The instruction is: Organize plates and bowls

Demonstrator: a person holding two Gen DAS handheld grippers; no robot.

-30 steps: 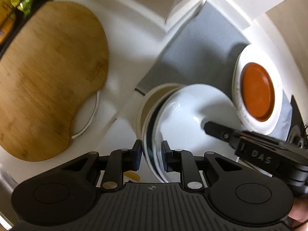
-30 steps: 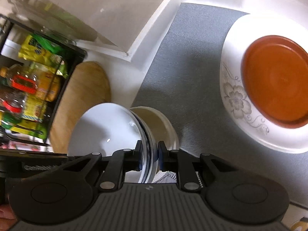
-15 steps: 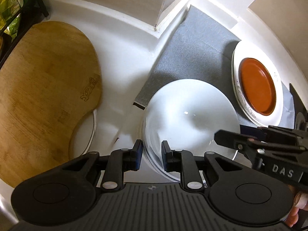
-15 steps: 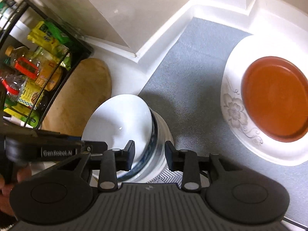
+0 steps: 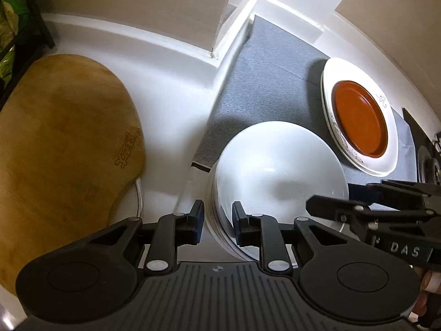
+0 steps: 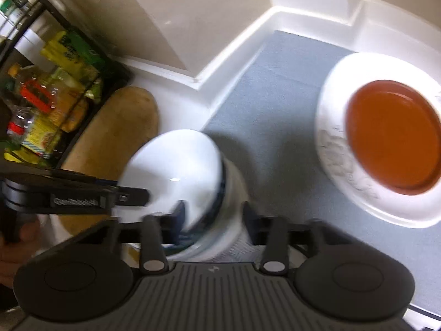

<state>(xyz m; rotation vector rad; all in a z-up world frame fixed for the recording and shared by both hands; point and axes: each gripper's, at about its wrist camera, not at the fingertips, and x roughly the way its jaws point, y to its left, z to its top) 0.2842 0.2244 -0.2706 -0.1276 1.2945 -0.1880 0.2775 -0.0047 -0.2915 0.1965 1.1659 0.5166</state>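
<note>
A white bowl tops a nested stack of bowls at the near left corner of the grey mat. My left gripper is shut on the rim of that stack, one pad outside and one inside the top bowl. In the right wrist view the same bowl sits in a blue-rimmed bowl. My right gripper is open and straddles the rim with gaps on both sides. An orange-brown plate lies on a stack of white floral plates at the right of the mat.
A wooden cutting board lies left of the bowls on the white counter. A black wire rack full of packets and bottles stands behind it. A wall corner juts out at the back. A dark object sits at the far right.
The tilted bowl stack has come down level at the mat's corner. My right gripper has let go of the rim and opened. My left gripper keeps its hold and has rolled a little.
</note>
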